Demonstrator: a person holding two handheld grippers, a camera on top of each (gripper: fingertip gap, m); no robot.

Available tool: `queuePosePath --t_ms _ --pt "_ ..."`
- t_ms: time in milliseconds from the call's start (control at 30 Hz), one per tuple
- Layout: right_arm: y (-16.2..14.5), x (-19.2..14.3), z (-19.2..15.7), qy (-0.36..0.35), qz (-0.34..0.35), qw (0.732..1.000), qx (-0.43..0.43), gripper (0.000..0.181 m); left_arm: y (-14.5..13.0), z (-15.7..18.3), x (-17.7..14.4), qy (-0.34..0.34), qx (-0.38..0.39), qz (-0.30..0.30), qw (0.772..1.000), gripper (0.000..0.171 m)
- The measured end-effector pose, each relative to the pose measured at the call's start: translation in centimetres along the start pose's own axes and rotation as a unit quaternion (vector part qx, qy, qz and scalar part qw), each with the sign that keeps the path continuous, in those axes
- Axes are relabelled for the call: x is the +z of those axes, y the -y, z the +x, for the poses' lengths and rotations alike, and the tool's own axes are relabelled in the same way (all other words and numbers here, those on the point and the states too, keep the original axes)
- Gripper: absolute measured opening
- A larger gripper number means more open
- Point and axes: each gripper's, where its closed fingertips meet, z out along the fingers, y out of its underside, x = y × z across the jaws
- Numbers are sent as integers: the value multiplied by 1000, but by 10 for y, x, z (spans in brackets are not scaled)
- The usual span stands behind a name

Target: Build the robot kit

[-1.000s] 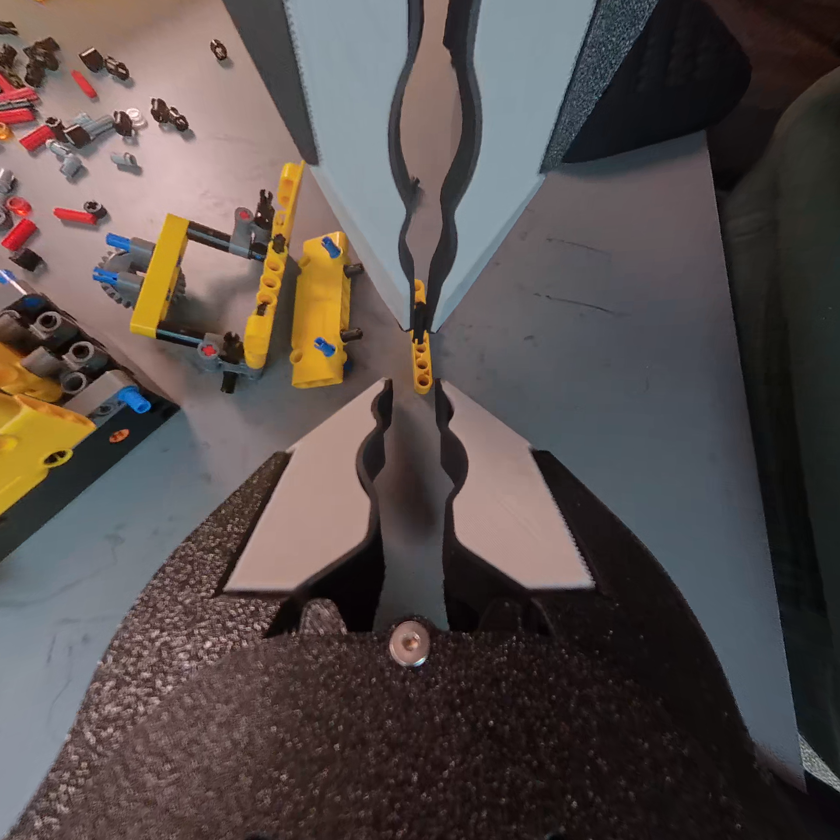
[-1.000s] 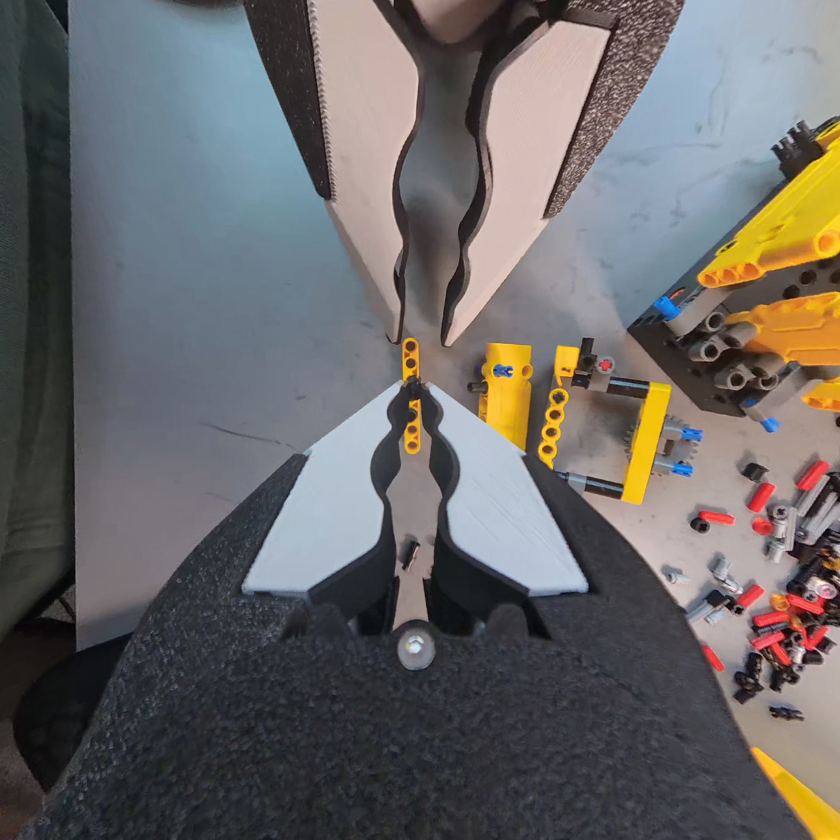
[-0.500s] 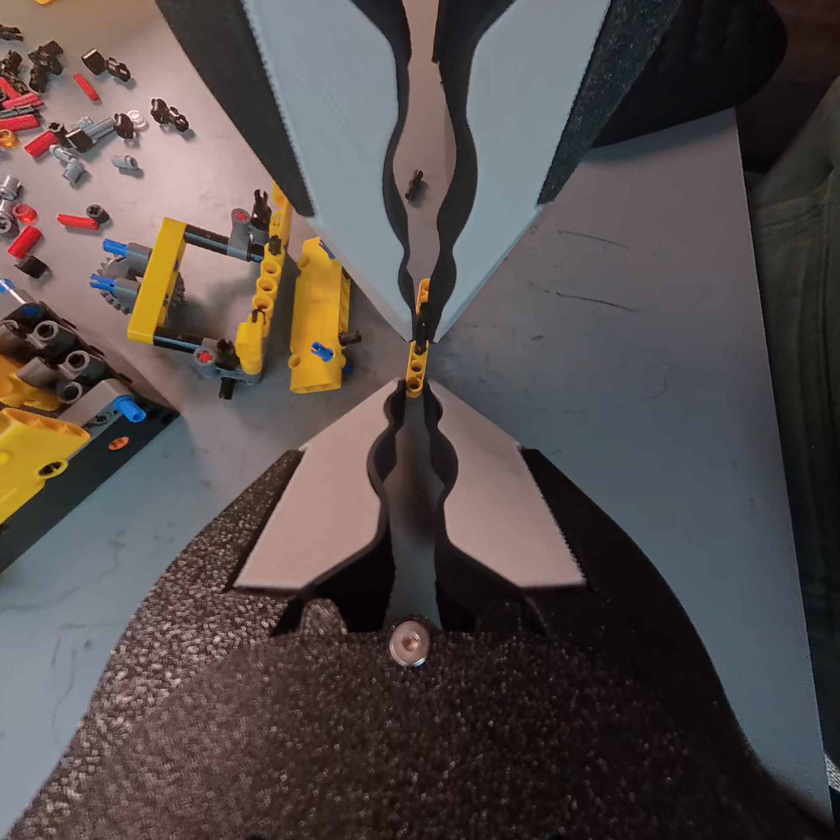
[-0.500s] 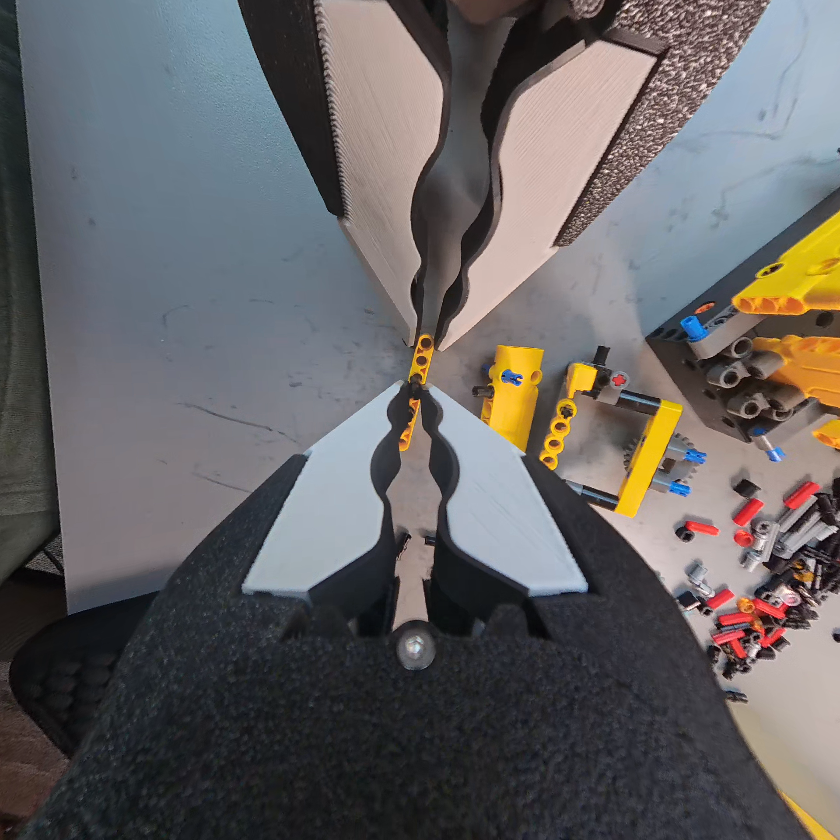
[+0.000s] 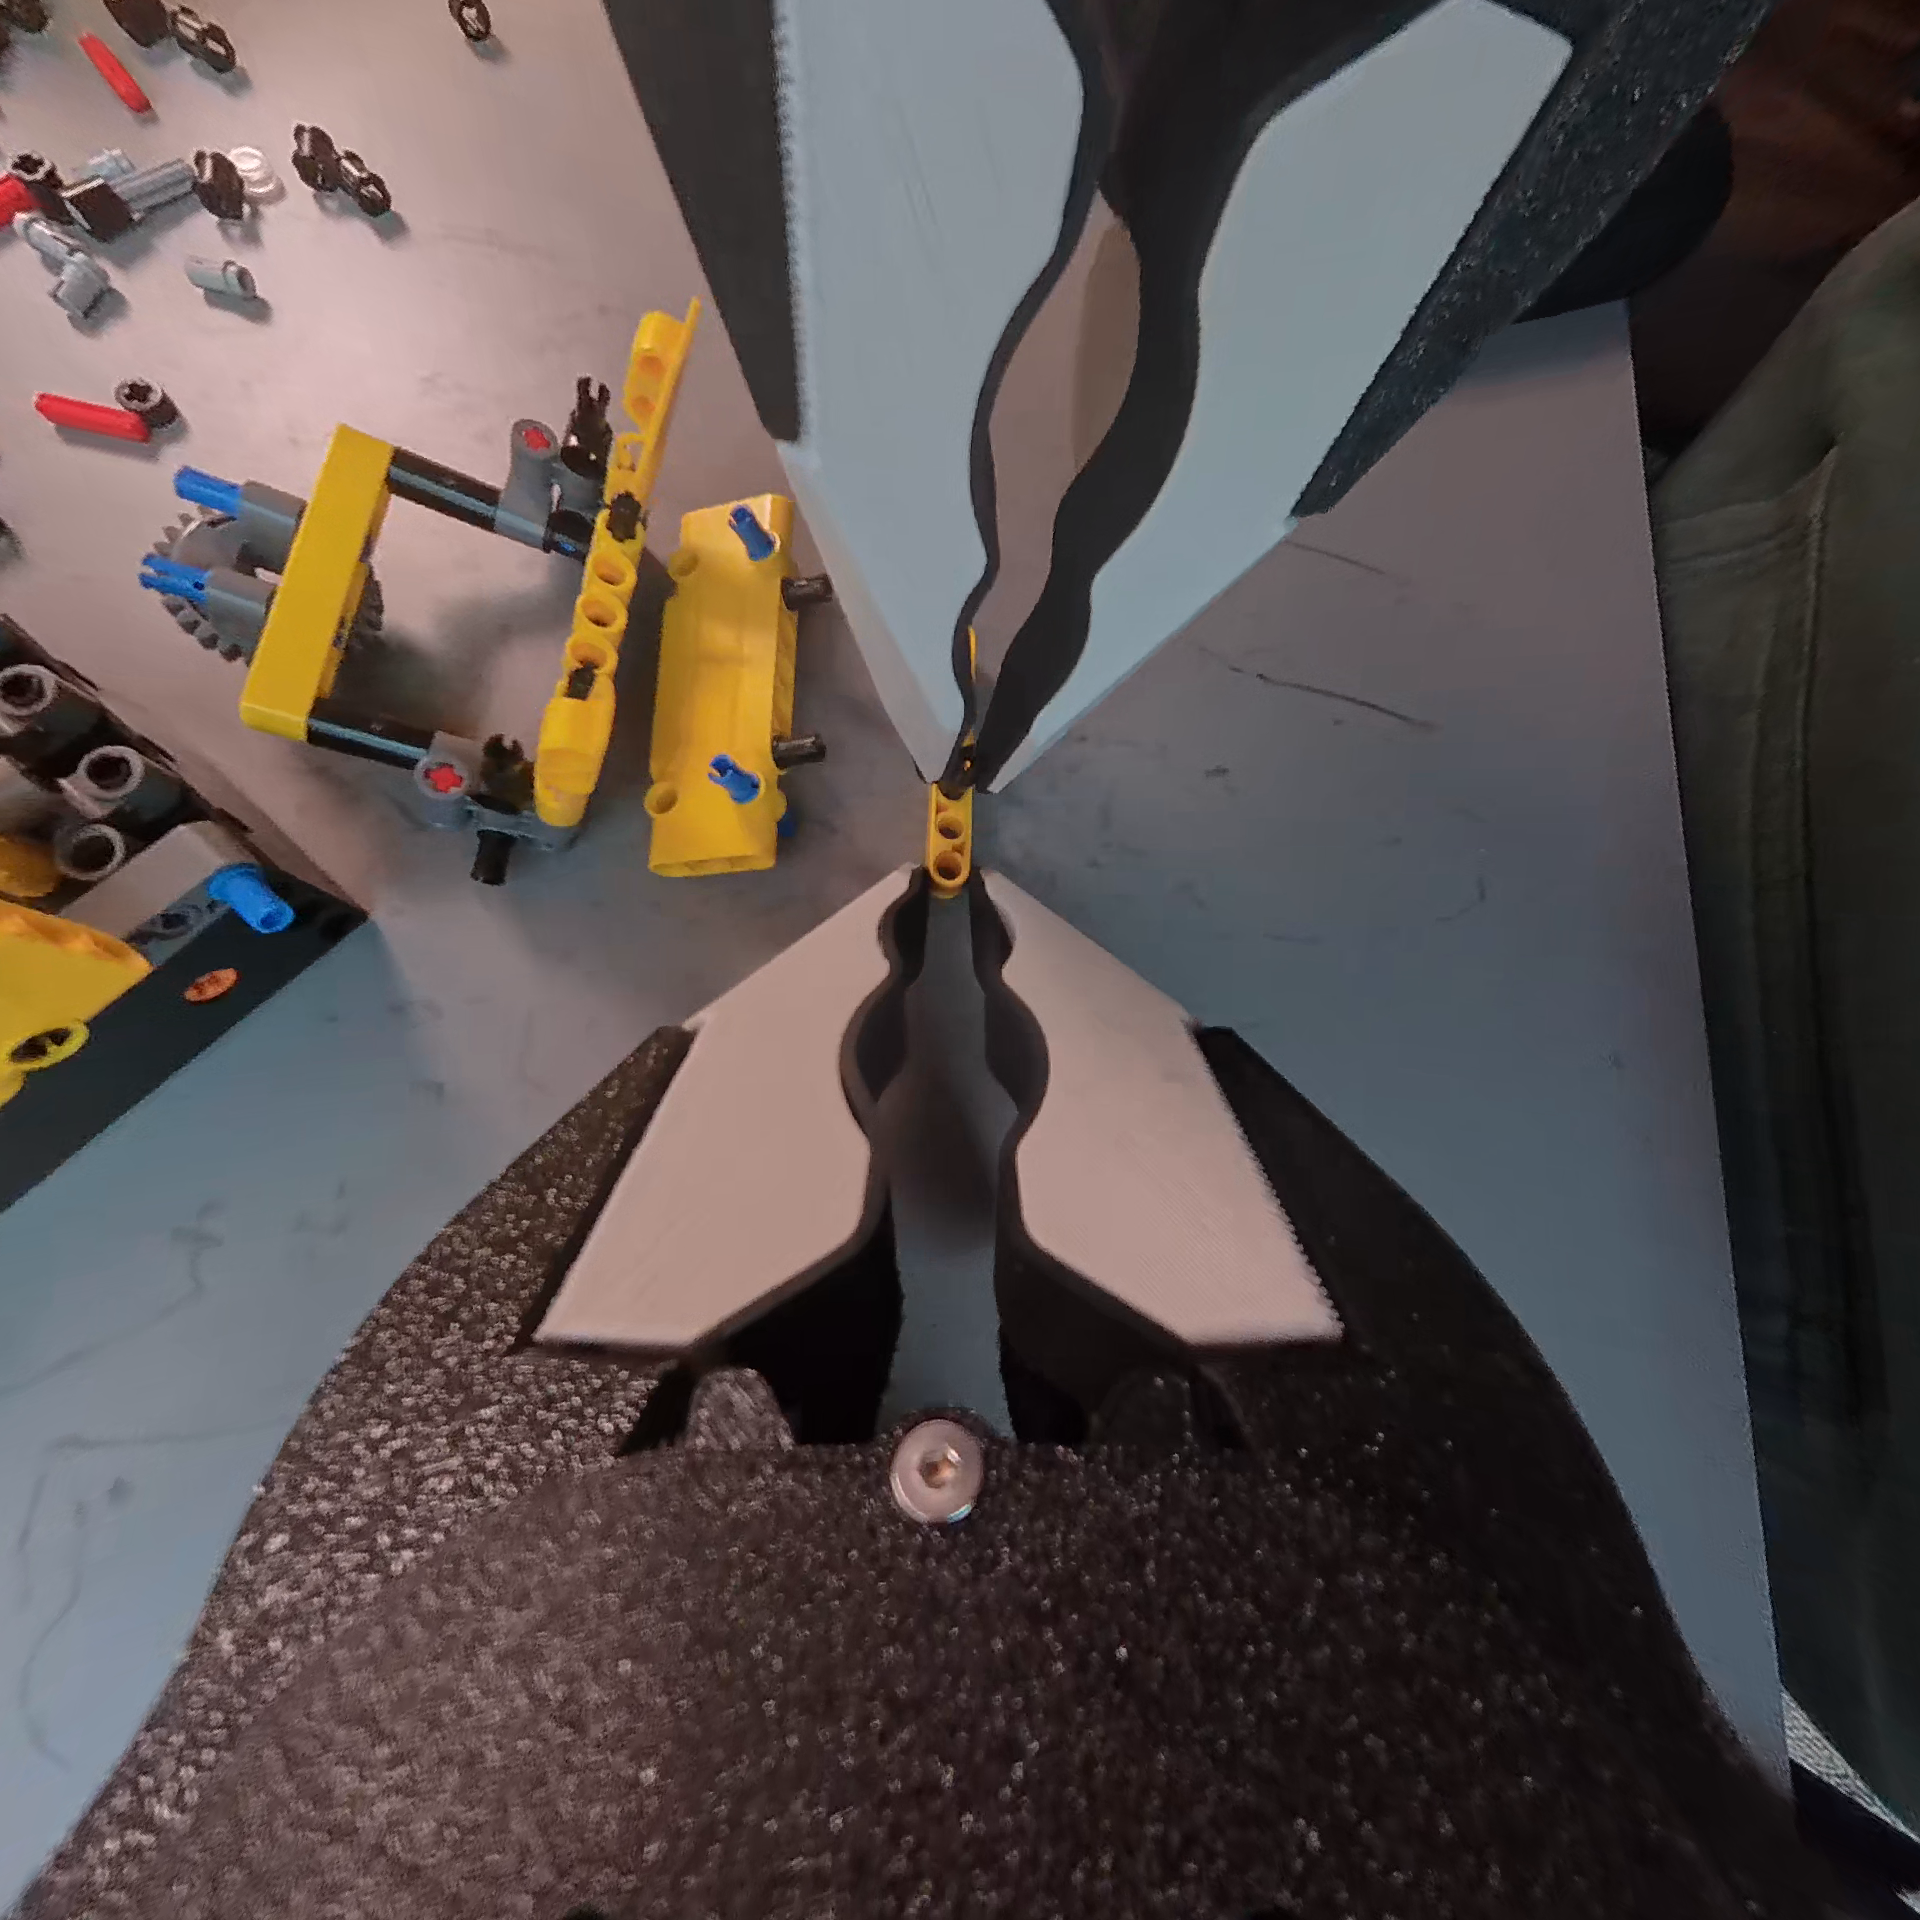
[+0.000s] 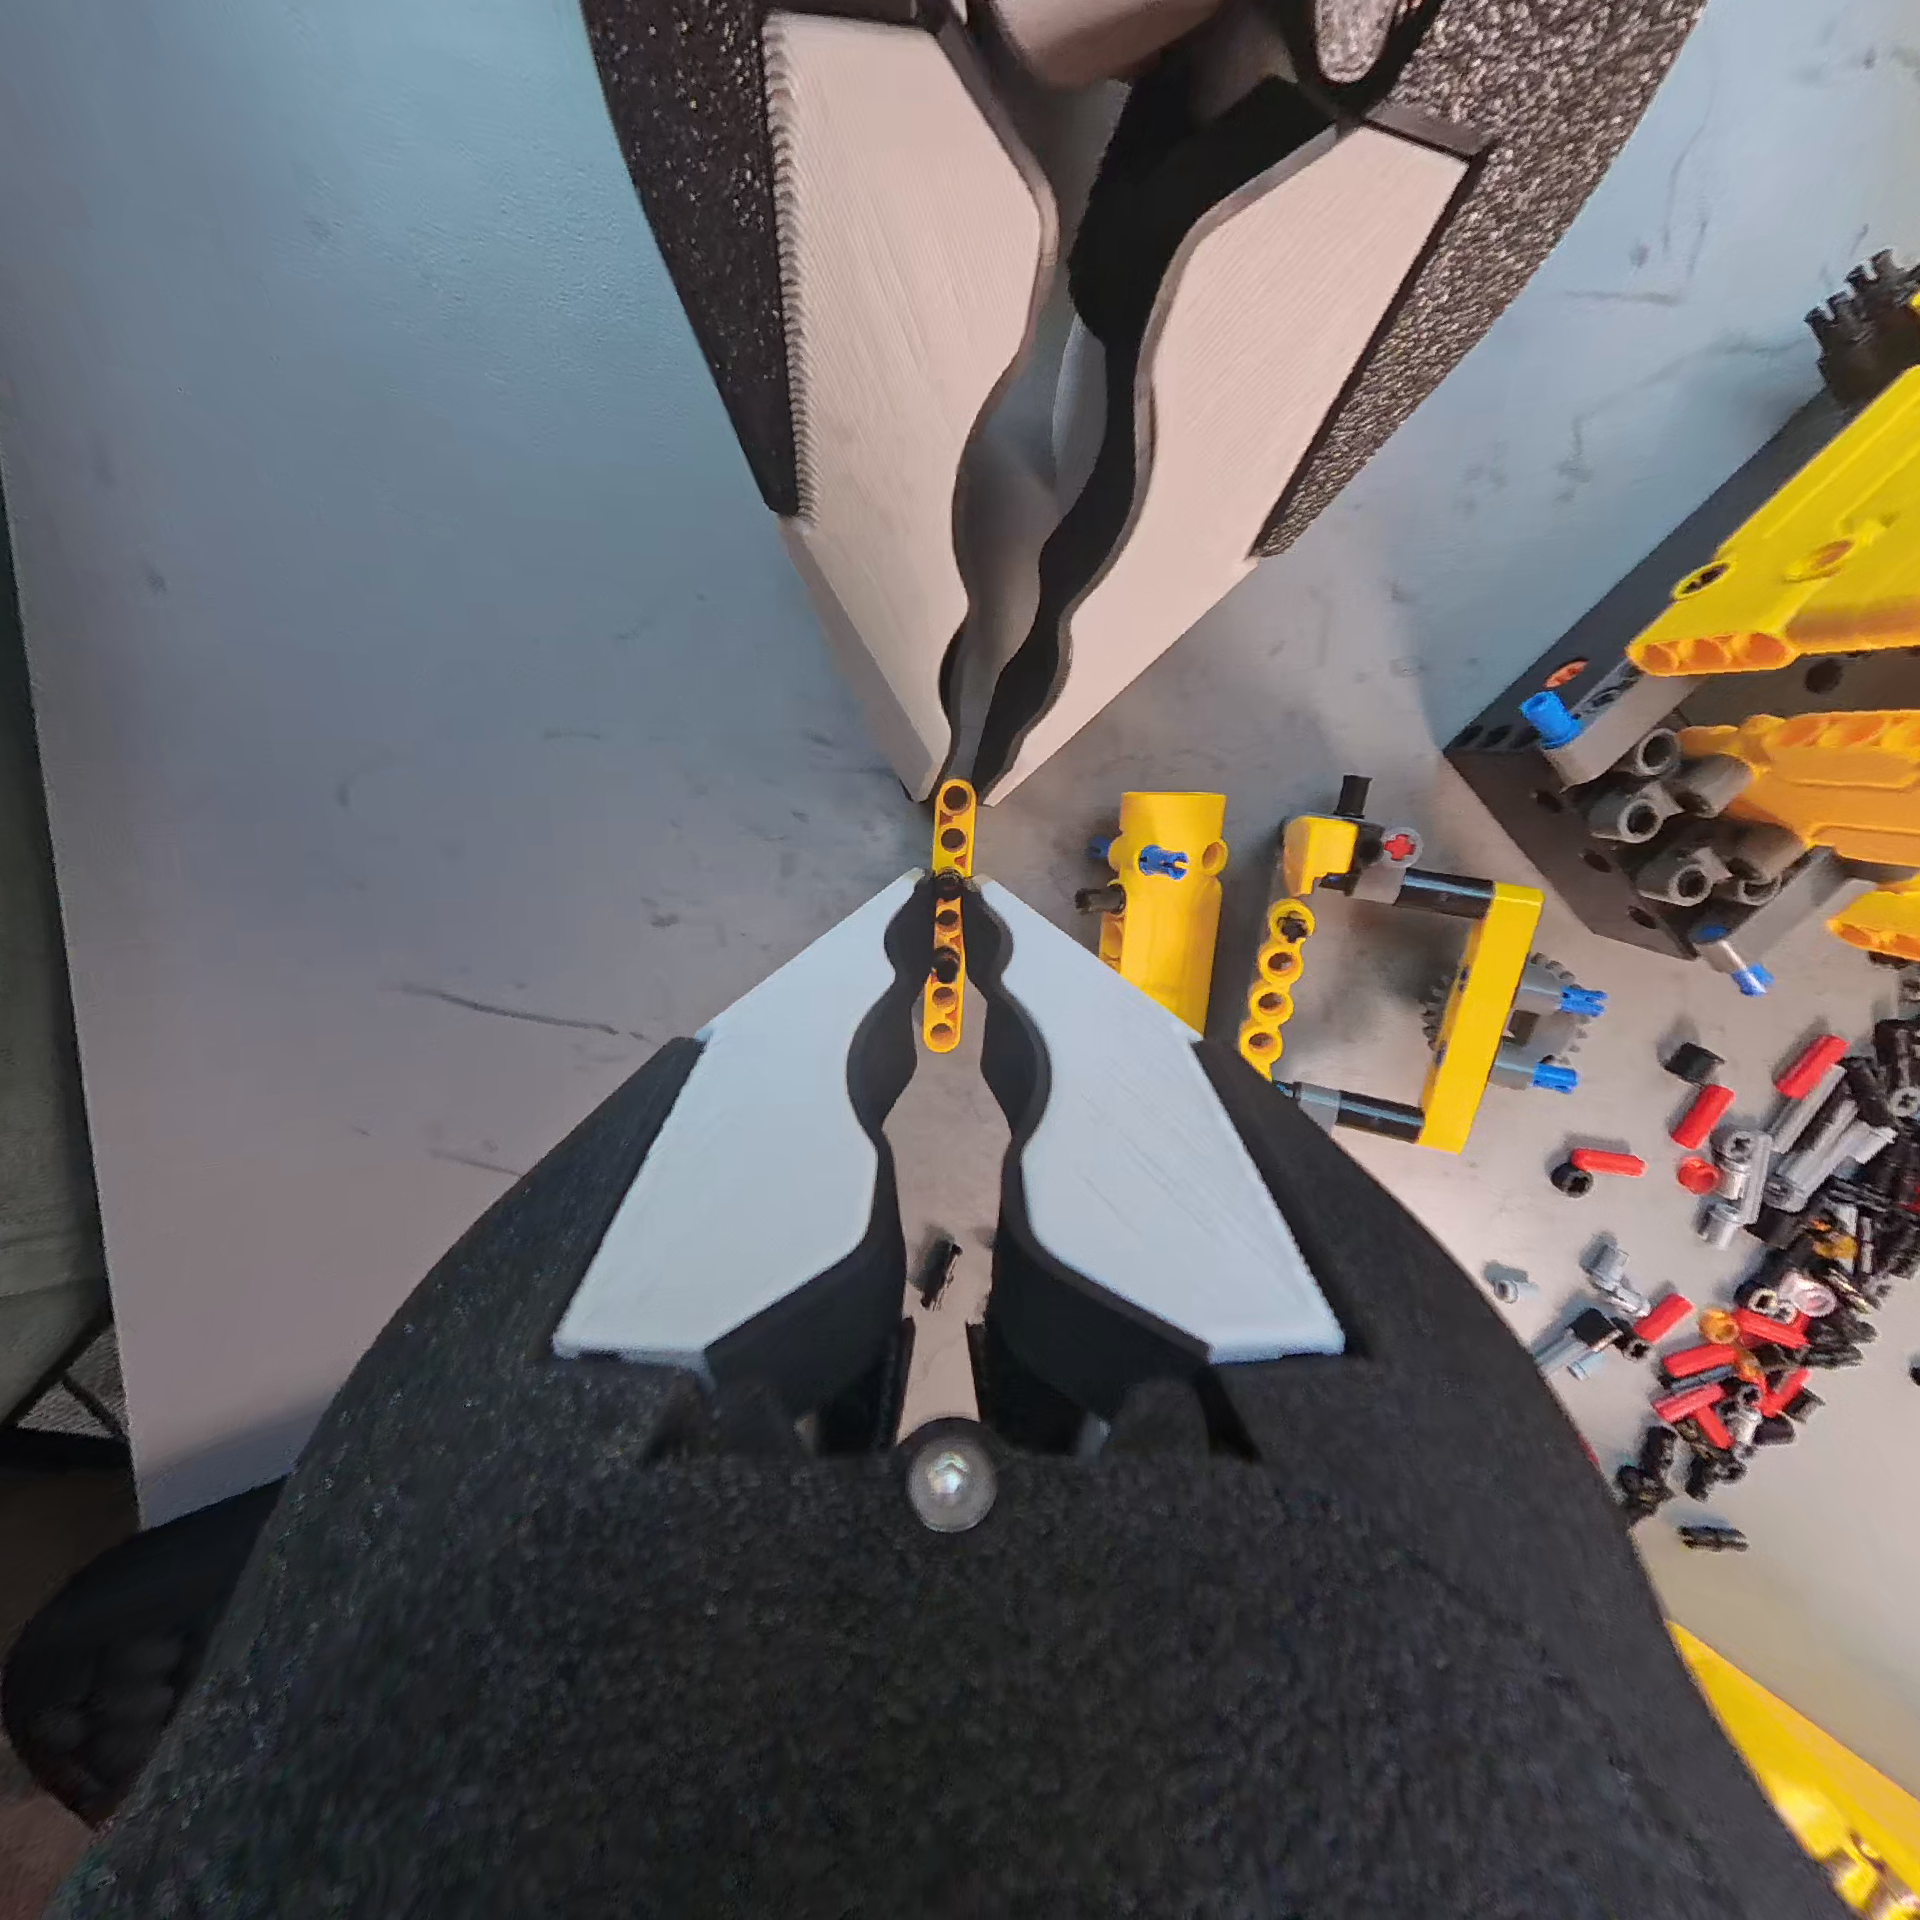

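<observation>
Left gripper (image 5: 948,891): jaws narrowed onto one end of the yellow beam (image 5: 948,836); tips meet the beam's last hole, seen from its own wrist view; in the right wrist view it comes down from the top, fingertips pinching the beam's far end
Right gripper (image 6: 948,883): closed on the same yellow beam (image 6: 951,914), which runs back between its fingers; tips clamp near the beam's middle, at a black pin set in one of the holes
Yellow beam: thin, with a row of round holes, held off the grey table (image 6: 416,520) between the two grippers, which face each other tip to tip
Black pin (image 6: 940,1265): small loose piece showing on the table between the right gripper's fingers, close to the gripper body
Yellow block (image 5: 727,686): lies on the table just beside the gripper tips, blue pins in its face, black pins on its side
Yellow frame assembly (image 5: 436,634): next to the block, with black axles, grey connectors, a grey gear and blue pins
Loose parts (image 6: 1766,1247): red, black and grey pieces scattered farther off
Large build (image 6: 1766,748): yellow and dark grey, at the table's edge of view
</observation>
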Motion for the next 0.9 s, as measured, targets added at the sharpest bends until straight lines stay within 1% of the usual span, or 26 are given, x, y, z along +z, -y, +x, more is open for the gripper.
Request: queuePosePath --t_ms 133,167,267,467,700,767,900 --pt "0 1 0 -16 13 1000 5 3 1 -1 1 10 3 0 1000 7" --pt "-4 3 0 -15 6 1000 7 4 1 -1 1 11 4 -1 1000 7" --pt "-3 3 0 -6 28 999 19 3 1 -1 2 14 2 -1 1000 6" --pt "-3 4 1 6 72 995 70 3 1 -1 2 17 -5 -1 1000 6" --pt "-3 3 1 3 60 996 60 4 1 -1 2 19 -3 -1 1000 6" --pt "1 -2 1 4 71 996 54 16 0 -1 2 18 -5 -1 1000 6" --pt "3 -7 6 -11 74 996 42 18 1 -1 2 17 -6 0 1000 6"
